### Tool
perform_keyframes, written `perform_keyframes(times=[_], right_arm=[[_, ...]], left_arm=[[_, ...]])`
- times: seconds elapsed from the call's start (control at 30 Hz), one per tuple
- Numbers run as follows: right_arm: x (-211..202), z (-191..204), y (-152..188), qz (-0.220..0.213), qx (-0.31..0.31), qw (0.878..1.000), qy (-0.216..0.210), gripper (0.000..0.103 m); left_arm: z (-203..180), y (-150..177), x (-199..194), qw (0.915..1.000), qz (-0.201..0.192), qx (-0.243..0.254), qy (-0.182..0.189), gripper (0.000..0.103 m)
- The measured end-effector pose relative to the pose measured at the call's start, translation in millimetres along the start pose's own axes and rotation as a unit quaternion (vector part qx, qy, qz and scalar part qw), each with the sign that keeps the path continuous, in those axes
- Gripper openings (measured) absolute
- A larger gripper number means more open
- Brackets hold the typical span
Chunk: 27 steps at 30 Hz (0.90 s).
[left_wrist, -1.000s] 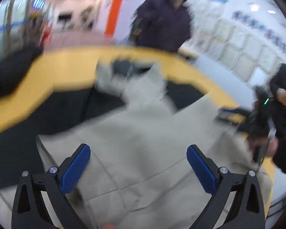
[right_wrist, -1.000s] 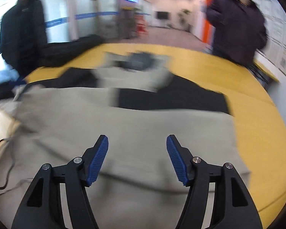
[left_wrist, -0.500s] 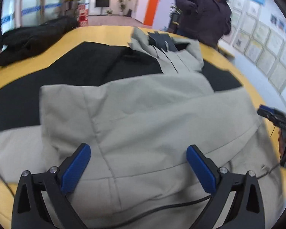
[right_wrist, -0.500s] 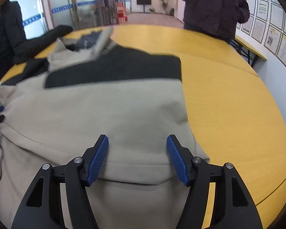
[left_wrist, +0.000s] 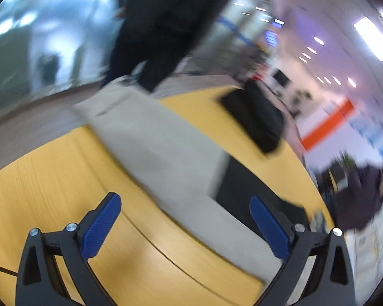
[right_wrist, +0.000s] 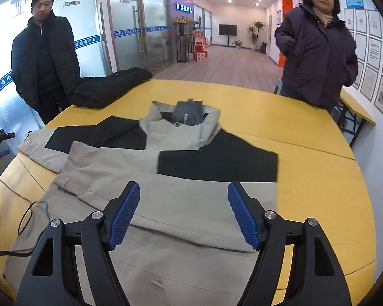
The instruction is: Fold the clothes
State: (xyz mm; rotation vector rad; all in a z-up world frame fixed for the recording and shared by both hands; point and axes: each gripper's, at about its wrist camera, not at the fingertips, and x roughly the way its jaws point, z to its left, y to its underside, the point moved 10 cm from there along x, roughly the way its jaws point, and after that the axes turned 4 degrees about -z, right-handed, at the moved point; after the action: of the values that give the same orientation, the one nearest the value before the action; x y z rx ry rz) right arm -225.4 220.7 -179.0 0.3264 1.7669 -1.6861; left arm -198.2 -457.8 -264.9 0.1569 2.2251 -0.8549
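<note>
A beige and black jacket [right_wrist: 109, 163] lies flat on the yellow table [right_wrist: 306, 127], collar at the far side, with one sleeve folded in over its left half. My right gripper [right_wrist: 183, 188] hovers above the jacket's lower part; its jaws are opening and nothing is between them. The left wrist view is tilted and blurred. There my left gripper [left_wrist: 183, 201] stands open and empty over the table [left_wrist: 38, 178] near its edge, with a beige sleeve [left_wrist: 166, 148] running diagonally ahead of it and touching neither pad.
A black coat [right_wrist: 109, 86] lies at the table's far left. One person in a dark jacket [right_wrist: 43, 58] stands at the left, another in a purple jacket [right_wrist: 319, 58] at the far right. A thin cable [right_wrist: 30, 211] trails over the jacket's near left.
My left gripper has swung quickly sideways off the jacket's body and rolled, so its view now shows the sleeve and table edge. My right gripper has risen and its jaws stand wider.
</note>
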Motion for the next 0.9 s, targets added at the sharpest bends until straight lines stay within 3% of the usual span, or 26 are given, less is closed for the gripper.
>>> perform_keyframes(times=[0.13, 0.43, 0.5, 0.53, 0.57, 0.63, 0.77, 0.9], right_arm=[[24.4, 63.3, 1.8, 0.007, -0.012, 0.999, -0.035, 0.072], [67.8, 144.3, 30.0, 0.05, 0.007, 0.996, -0.078, 0.071], [72.6, 152.9, 32.8, 0.053, 0.01, 0.995, -0.082, 0.071], [73.6, 156.0, 33.7, 0.054, 0.01, 0.995, -0.083, 0.071], [74.6, 159.0, 34.5, 0.055, 0.009, 0.995, -0.084, 0.071], [74.7, 161.3, 35.7, 0.056, 0.01, 0.995, -0.086, 0.071], [71.7, 159.2, 40.0, 0.058, 0.017, 0.995, -0.084, 0.071], [66.1, 156.1, 42.7, 0.055, 0.021, 0.995, -0.084, 0.071]], left_arm=[[46.3, -33.5, 46.0, 0.9987, 0.006, -0.047, -0.017, 0.103], [40.7, -53.7, 73.0, 0.9999, 0.001, -0.01, 0.008, 0.102], [41.2, -55.1, 75.7, 0.9999, -0.001, -0.006, 0.008, 0.097], [41.9, -54.9, 77.4, 1.0, 0.001, -0.005, 0.007, 0.083], [42.6, -54.7, 79.1, 1.0, 0.002, -0.003, 0.005, 0.057], [46.9, -52.7, 80.5, 0.9998, 0.017, -0.008, 0.0, 0.021], [51.0, -53.8, 84.6, 0.9994, 0.026, -0.024, 0.0, 0.008], [47.5, -55.0, 80.7, 0.9982, 0.025, -0.05, 0.022, 0.002]])
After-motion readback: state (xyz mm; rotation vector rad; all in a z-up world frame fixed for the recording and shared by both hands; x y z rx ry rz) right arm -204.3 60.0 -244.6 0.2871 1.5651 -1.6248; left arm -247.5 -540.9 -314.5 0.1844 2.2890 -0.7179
